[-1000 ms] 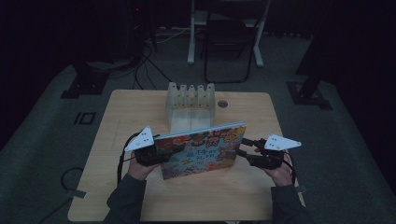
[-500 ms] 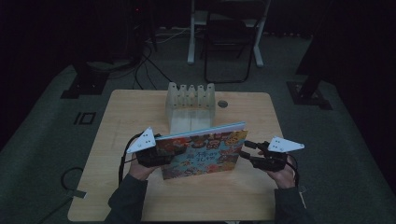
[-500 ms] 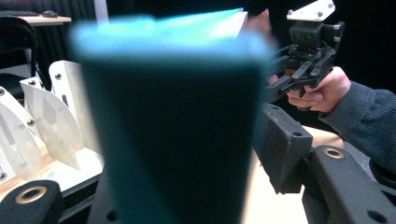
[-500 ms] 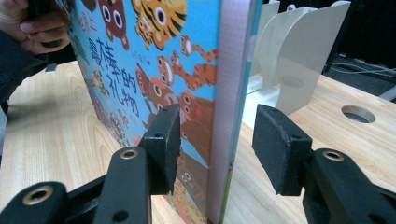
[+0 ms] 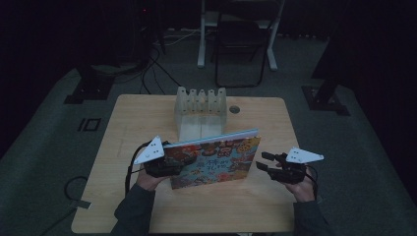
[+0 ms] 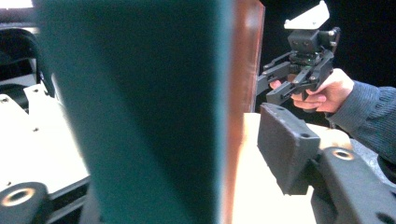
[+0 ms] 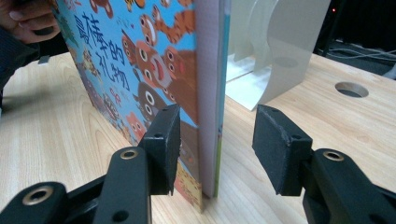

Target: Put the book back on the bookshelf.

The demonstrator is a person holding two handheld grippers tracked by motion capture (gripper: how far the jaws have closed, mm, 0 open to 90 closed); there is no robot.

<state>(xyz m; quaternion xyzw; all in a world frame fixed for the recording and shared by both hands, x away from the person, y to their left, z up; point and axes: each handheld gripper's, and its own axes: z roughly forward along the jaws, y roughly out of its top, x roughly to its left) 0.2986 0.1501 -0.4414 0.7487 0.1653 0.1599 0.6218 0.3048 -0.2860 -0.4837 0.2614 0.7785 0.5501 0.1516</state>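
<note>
Standing on its lower edge on a pale wooden table point(image 5: 147, 206) is a picture book point(image 5: 211, 160) with a busy, colourful cartoon cover, seen from a camera above the person's side. It sits near the middle of the table, its cover facing the person and leaning slightly. Just behind it stands a white slotted rack point(image 5: 200, 113) with upright dividers, and a small round hole point(image 5: 234, 109) is cut in the table top beside the rack.

The left tongs point(image 5: 169, 169) meet the book at its left end, with a grey three-cornered plate on top and the person's left hand point(image 5: 150, 178) below. In the left gripper view the book's teal back cover and brown edge sit very close between the two jaws, but one jaw stands apart from the book and the other contact is hidden, so I cannot tell whether they clamp it.

The right tongs point(image 5: 263, 164) are just off the book's right end, held by the right hand point(image 5: 302, 187), and their jaws are spread wide. In the right gripper view the book's spine edge stands upright between the two black pads point(image 7: 166, 147), with a clear gap on each side, touching neither. Orange cartoon animals and Chinese characters show on a blue cover, and the rack stands behind on the right.
</note>
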